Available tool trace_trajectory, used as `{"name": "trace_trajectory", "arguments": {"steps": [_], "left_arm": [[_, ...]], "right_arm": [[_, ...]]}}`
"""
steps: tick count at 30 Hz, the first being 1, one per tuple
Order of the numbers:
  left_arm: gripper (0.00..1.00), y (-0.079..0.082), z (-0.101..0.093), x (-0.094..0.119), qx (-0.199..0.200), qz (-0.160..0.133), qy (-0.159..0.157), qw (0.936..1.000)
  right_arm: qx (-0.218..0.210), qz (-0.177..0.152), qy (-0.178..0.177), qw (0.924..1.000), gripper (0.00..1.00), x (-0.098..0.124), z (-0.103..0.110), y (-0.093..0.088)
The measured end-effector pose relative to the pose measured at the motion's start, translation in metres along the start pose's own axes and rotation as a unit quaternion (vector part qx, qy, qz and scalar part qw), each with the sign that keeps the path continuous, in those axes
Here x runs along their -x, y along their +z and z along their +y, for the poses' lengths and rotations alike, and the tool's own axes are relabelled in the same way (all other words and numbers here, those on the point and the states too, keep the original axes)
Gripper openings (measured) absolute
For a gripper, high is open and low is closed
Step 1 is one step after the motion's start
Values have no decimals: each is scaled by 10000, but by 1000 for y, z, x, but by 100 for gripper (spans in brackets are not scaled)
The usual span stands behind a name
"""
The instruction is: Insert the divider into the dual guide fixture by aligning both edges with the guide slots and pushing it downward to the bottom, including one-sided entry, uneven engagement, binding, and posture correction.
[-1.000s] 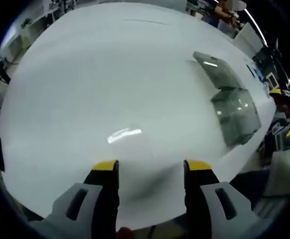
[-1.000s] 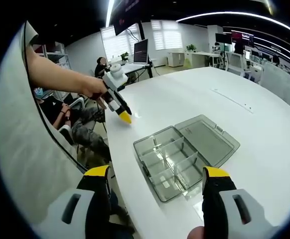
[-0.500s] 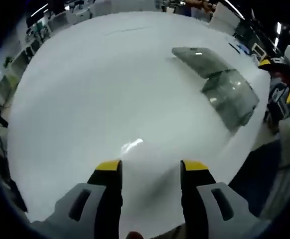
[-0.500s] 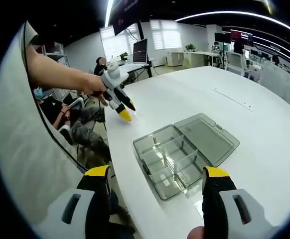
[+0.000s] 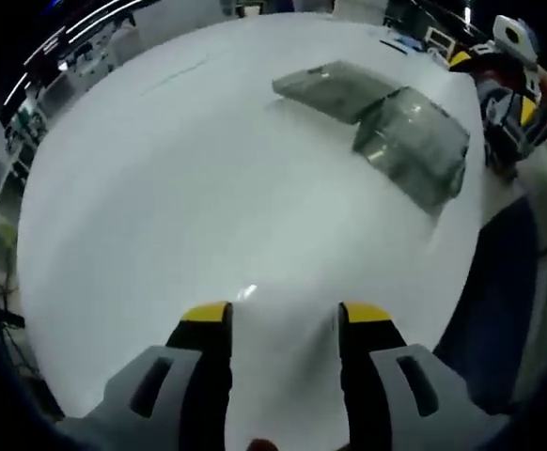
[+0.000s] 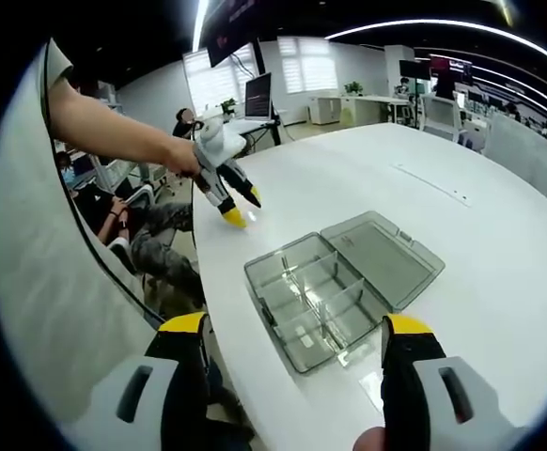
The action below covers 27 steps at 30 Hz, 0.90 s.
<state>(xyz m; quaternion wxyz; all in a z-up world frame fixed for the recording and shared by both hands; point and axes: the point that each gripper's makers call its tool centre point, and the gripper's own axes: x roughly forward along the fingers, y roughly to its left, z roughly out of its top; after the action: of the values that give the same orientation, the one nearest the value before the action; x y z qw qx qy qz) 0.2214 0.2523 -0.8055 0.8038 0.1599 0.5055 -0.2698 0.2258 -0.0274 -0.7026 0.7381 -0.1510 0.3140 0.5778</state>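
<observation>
Left hand-held gripper [image 5: 275, 316] jaws wide, empty, over bare surface [image 5: 161, 188]; right hand-held gripper [image 6: 297, 335] also wide, empty, hovering near the open clear fixture box [image 6: 316, 301] at the surface edge, lid [image 6: 382, 254] flat beside it. Dividers appear seated inside; can't pick out a loose one. Judging by this, insertion not begun
</observation>
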Motion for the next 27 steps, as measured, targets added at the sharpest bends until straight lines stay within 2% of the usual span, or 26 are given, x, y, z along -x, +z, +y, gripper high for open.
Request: {"name": "trace_trajectory", "arguments": {"steps": [2, 13, 18, 21, 27], "left_arm": [[42, -1, 1, -2, -161, 86, -23, 9998], [40, -8, 5, -4, -508, 391, -197, 9977], [37, -8, 6, -2, -665, 467, -195, 9965], [35, -11, 9, -3, -925, 587, -184, 9938], [33, -11, 11, -6, -1095, 663, -170, 9916]], "right_arm": [[-2, 2, -9, 10000, 72, 0, 0, 0], [-33, 11, -34, 10000, 72, 0, -1, 0], [-38, 12, -38, 10000, 72, -1, -2, 1], [-37, 11, -33, 10000, 72, -1, -1, 2], [-33, 3, -35, 10000, 72, -2, -3, 3]]}}
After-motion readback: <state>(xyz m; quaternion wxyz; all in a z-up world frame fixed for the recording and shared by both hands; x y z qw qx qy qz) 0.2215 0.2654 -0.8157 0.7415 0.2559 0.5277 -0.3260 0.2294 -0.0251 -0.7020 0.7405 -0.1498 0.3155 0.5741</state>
